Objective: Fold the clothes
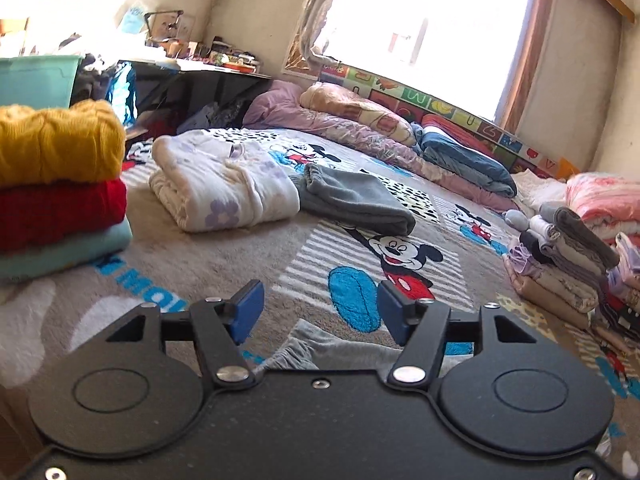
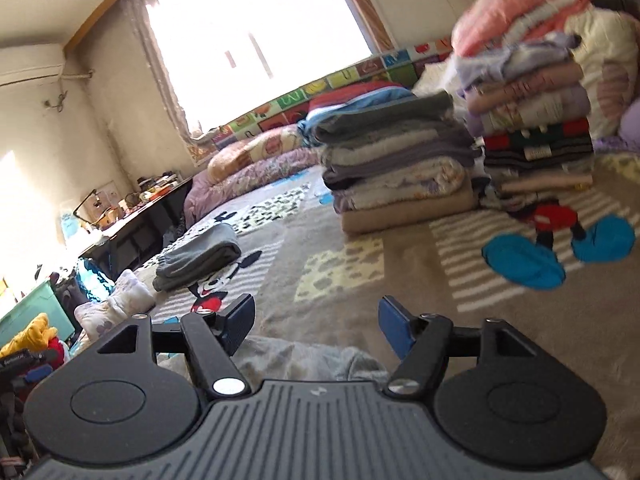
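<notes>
a: which garment is in front of you?

b: a crumpled light grey fleece garment (image 1: 320, 344) on the cartoon-mouse carpet (image 1: 240, 248), just under and ahead of both my tools. its gathered, elastic-looking edge shows between my left hand-held gripper (image 1: 320, 312) jaws; from the right hand-held gripper (image 2: 316, 322) i see the same soft heap (image 2: 304, 356). most of it is hidden beneath the tool bodies.

a: how will it handle?

b: my guess is light, floppy and a little grippy, nothing fragile. it should sag wherever it's unsupported, so i'd pinch at the gathered band or an outer corner, one tool per side, not the loose middle.

a: and your jaws?

b: both pairs stand spread, holding nothing.

a: what's around it?

b: a folded dark grey garment (image 1: 356, 198) and a folded white fleece with purple flowers (image 1: 224, 178) lie further out. a yellow, red and mint knit stack (image 1: 60, 184) sits left, tall folded piles (image 2: 400, 168) right. whether this one awaits folding or refolding, i can't tell.
</notes>
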### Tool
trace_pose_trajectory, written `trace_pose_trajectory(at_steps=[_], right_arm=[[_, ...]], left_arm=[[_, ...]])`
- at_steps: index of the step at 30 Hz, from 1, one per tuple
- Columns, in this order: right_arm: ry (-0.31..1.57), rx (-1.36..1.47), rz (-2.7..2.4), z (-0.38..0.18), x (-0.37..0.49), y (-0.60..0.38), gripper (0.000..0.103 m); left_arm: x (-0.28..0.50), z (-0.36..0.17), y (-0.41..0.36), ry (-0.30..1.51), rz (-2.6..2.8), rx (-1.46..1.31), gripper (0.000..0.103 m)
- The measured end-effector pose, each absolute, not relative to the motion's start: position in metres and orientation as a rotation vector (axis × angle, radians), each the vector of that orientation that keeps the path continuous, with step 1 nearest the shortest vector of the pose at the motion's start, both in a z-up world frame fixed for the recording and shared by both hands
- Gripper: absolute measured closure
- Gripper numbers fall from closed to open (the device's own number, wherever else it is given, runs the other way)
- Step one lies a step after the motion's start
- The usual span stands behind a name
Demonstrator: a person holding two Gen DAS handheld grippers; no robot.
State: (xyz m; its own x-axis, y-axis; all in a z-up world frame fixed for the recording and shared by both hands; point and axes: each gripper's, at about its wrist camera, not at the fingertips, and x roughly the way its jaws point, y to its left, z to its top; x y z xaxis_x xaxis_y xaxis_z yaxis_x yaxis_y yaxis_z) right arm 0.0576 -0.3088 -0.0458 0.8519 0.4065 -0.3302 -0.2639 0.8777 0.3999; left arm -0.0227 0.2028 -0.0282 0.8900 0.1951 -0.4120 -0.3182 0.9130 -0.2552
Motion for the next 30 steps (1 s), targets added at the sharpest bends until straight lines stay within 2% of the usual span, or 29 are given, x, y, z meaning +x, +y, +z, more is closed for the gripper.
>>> trace_pose_trajectory(at_steps=[4,8,14,19,24,27,30], right_arm=[[0.346,0.108,0.431,-0.01,0.042,-0.301,0.026],[0.383,-0.197,0.497,0.0,0.032,-0.277,0.025],[0.495,-0.633,0.589,-0.034,0.009,-0.219,0.029],[0.563,-0.919,0.64,-0.082,-0.003,-0.179,0.03],[0.597,-1.041,0.667,-0.103,-0.001,-0.164,0.031],[0.622,-1.081,0.678,-0.114,0.0,-0.161,0.038],[0.637,-1.113,0.682,-0.124,0.001,-0.159,0.046]], left_arm=[[-0.021,-0.02,0.203,0.472,0.254,-0.113,0.037],[-0.022,-0.039,0.185,0.544,0.177,0.184,0.037],[-0.025,-0.077,0.152,0.62,0.035,0.63,0.037],[-0.022,-0.116,0.133,0.671,-0.031,0.867,0.037],[-0.016,-0.138,0.129,0.68,-0.058,1.003,0.038],[-0.013,-0.144,0.129,0.669,-0.075,1.039,0.042],[-0.008,-0.147,0.131,0.663,-0.077,1.041,0.055]])
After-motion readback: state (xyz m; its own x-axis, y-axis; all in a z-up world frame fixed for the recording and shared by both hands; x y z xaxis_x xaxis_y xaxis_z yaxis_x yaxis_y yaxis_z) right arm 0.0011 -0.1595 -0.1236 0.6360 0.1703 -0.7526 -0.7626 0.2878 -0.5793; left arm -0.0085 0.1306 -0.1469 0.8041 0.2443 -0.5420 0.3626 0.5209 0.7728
